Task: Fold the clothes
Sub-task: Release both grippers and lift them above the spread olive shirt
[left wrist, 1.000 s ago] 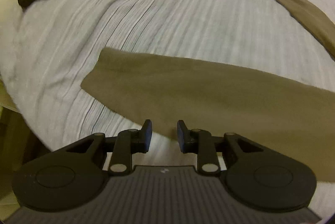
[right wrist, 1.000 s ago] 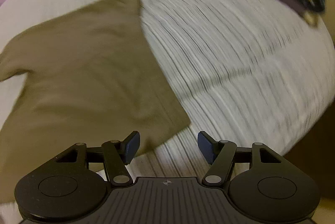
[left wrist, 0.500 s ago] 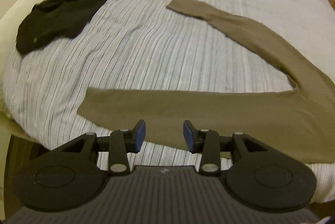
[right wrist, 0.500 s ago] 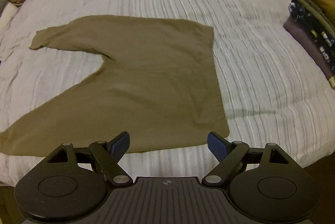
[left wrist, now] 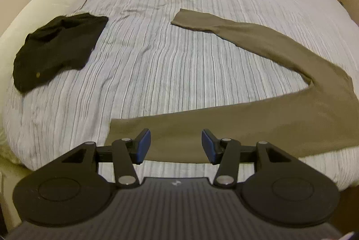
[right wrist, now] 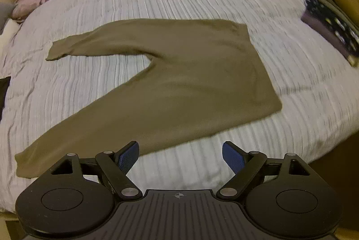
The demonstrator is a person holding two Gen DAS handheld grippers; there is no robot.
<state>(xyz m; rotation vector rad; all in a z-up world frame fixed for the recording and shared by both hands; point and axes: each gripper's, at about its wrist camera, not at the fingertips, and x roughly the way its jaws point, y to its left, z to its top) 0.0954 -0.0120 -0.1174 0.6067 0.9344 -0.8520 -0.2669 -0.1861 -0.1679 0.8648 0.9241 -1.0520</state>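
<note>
Olive trousers point(right wrist: 179, 87) lie flat across the striped bed point(left wrist: 157, 56), legs splayed left, both the left gripper point(left wrist: 176, 145) and right gripper point(right wrist: 180, 158) hovering near its edge, jaws wide apart, empty.

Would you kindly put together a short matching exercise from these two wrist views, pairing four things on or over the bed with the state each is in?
Things:
1. olive trousers
2. black garment
3. stack of clothes
4. right gripper

States:
A. folded and piled at the bed's edge
B. open, holding nothing
C. spread flat, legs splayed apart
D. lying crumpled near the pillow

Pairs: 1-C, 2-D, 3-A, 4-B
</note>
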